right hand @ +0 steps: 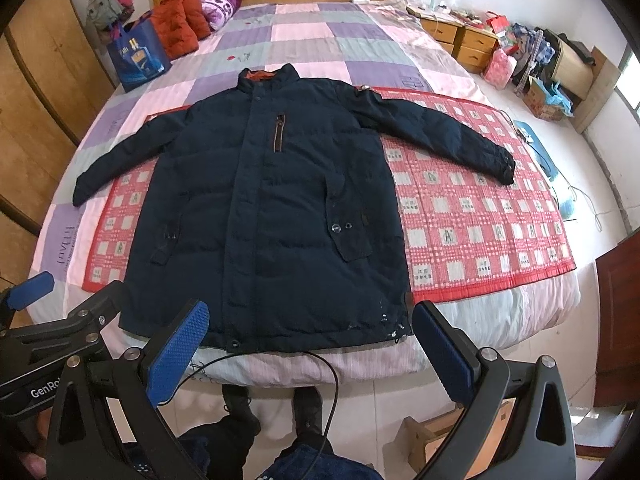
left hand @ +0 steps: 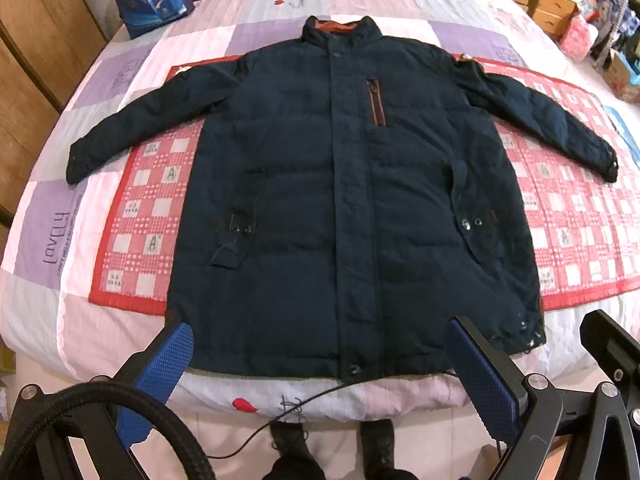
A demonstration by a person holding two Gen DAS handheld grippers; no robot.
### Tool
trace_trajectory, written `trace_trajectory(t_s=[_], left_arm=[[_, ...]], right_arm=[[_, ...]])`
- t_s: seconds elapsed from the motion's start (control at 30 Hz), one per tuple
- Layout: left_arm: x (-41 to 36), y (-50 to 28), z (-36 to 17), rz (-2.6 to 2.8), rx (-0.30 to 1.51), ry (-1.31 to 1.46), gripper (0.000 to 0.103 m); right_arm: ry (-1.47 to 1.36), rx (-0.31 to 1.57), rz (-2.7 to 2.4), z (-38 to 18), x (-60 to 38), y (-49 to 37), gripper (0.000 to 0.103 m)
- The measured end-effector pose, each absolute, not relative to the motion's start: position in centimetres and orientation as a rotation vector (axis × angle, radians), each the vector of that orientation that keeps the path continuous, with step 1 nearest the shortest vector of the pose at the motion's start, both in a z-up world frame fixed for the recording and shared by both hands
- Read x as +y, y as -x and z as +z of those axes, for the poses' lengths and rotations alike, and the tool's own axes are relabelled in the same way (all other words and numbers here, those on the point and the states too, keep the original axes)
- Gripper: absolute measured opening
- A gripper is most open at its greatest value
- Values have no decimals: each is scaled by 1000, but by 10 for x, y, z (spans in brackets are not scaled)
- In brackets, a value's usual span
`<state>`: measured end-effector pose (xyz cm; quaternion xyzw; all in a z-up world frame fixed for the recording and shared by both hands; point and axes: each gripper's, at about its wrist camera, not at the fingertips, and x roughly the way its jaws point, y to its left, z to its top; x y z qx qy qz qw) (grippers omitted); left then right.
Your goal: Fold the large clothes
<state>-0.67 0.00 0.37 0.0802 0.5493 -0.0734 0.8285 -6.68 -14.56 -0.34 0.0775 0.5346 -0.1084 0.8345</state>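
Note:
A dark navy padded jacket [left hand: 340,200] lies flat and face up on the bed, zipped, collar far, hem near, both sleeves spread out to the sides. It also shows in the right wrist view [right hand: 272,220]. My left gripper [left hand: 320,364] is open and empty, held just short of the hem, its blue pads [left hand: 164,364] wide apart. My right gripper [right hand: 308,344] is open and empty near the hem's right part, with blue pads [right hand: 180,344]. The right gripper's body shows at the left wrist view's right edge [left hand: 612,364].
A red checked mat [right hand: 472,208] lies under the jacket on a pink and purple quilt [right hand: 320,44]. A blue bag [right hand: 138,56] and an orange jacket [right hand: 180,24] sit at the far left. Wooden drawers [right hand: 460,40] stand right. My feet [right hand: 272,404] are by the bed's near edge.

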Motion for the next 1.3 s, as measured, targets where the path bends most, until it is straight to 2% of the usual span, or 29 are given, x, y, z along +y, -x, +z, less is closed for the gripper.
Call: trace_trajectory(t_s=[0.53, 0.87, 1.2, 1.3], left_arm=[[-22, -4, 3, -131, 1167, -154, 103], [-9, -22, -23, -148, 1195, -159, 103], [24, -108, -50, -184, 1155, -153, 103], [34, -140, -77, -208, 1144, -152, 103]], right_arm=[[-168, 1120, -195, -5, -169, 49, 103], [-167, 1116, -180, -25, -165, 26, 103], [-107, 1135, -197, -56, -132, -58, 103], [-74, 1110, -157, -74, -120, -91, 103]])
